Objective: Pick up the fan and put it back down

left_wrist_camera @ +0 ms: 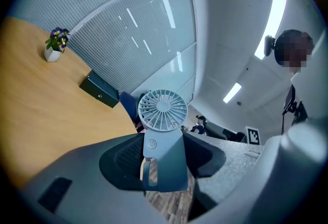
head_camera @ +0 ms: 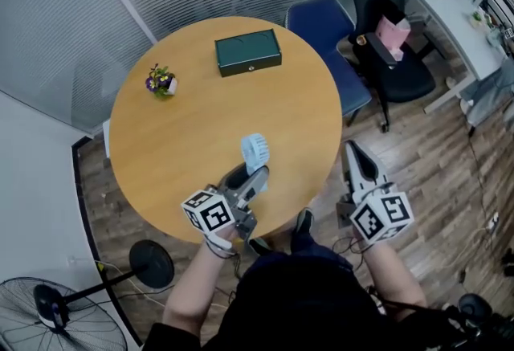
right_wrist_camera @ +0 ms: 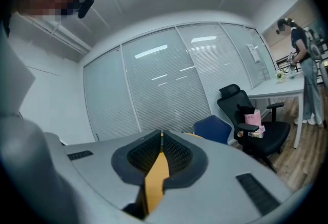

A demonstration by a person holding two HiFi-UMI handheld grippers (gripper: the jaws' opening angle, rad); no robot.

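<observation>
Left tongs [head_camera: 250, 178]: clamped on the body of the fan [left_wrist_camera: 163, 130] below its grille, pointing level.
Right tongs [head_camera: 352, 151]: together with nothing in them, held off the near right edge of the worktop [head_camera: 201, 100].
Fan: upright in my left tongs, over the worktop's near edge. I cannot tell whether its foot touches.
Risk: set down this close to the edge, it could tip off onto the floor. If I let go before the foot sits flat, it would topple.

Green box [head_camera: 248, 52], potted flowers [head_camera: 161, 82]
</observation>
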